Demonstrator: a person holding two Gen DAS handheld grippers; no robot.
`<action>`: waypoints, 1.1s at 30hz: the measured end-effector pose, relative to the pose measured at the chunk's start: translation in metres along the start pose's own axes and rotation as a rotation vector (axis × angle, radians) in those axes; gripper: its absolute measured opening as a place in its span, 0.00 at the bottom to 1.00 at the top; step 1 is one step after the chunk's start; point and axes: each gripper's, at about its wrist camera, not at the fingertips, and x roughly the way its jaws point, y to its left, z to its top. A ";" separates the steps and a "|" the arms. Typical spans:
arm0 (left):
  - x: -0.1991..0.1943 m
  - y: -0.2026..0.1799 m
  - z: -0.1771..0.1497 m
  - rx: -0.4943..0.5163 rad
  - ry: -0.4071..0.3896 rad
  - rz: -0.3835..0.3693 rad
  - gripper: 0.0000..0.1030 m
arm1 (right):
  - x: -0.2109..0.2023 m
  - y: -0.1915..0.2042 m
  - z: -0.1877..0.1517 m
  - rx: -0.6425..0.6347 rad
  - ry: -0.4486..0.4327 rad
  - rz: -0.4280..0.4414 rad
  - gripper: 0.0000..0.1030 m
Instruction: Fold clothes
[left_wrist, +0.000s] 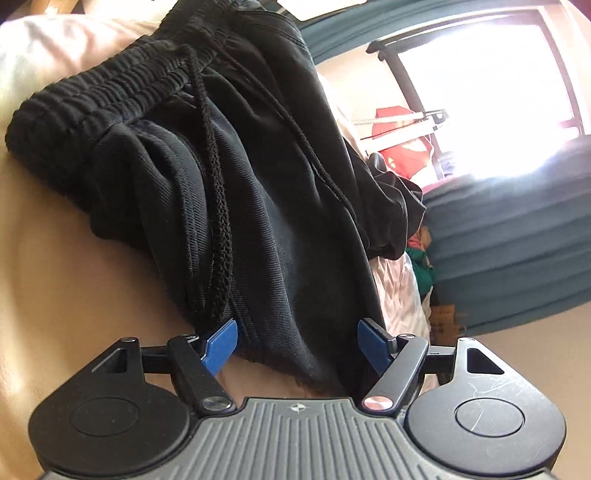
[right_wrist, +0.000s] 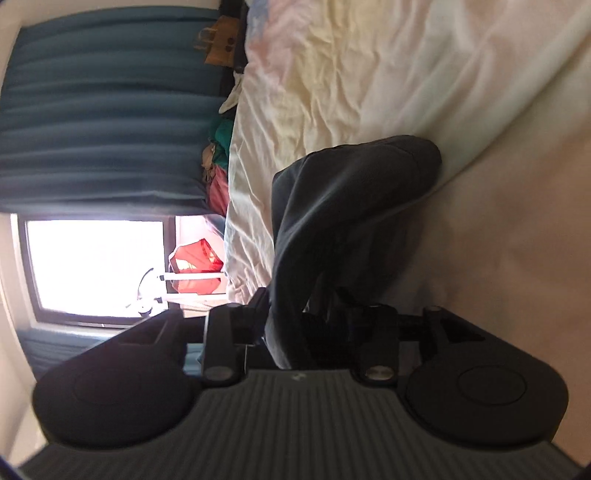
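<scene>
Spreading its two blue fingers (left_wrist: 221, 341) wide, the left gripper (left_wrist: 297, 343) straddles the lower edge of the black shorts (left_wrist: 266, 192), cloth lying between the jaws without being pinched. From there the shorts run away from the gripper across the cream bedsheet (left_wrist: 66, 280): a braided drawstring (left_wrist: 218, 206) trails down their front, ending just beside the left-hand finger, and the ribbed elastic waistband (left_wrist: 99, 96) sits at the far end of the shorts. Beyond the shorts' far side lie other dark clothes (left_wrist: 391, 206), then a teal curtain (left_wrist: 509, 243), a bright window (left_wrist: 487, 85) and a red bag (left_wrist: 402, 144).

The right gripper (right_wrist: 295, 325) is pressed together on a fold of the shorts (right_wrist: 332, 206), though its fingertips are dark and blurred, so the exact grip is hard to make out. The cloth rises from the jaws in a grey hump above the bedsheet (right_wrist: 369, 74). Past the sheet's edge, away from the shorts, hang the curtain (right_wrist: 107, 122) and the window (right_wrist: 92, 266), with the red bag (right_wrist: 195, 269) near it.
</scene>
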 end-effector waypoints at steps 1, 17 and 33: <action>0.001 0.003 0.002 -0.022 -0.004 -0.006 0.73 | 0.003 -0.005 0.002 0.044 -0.015 0.012 0.43; -0.001 0.037 0.015 -0.281 -0.017 -0.041 0.72 | 0.012 0.056 0.061 -0.375 -0.377 0.099 0.35; 0.006 0.048 0.036 -0.283 -0.130 0.007 0.56 | 0.028 0.006 0.076 -0.342 -0.184 -0.229 0.36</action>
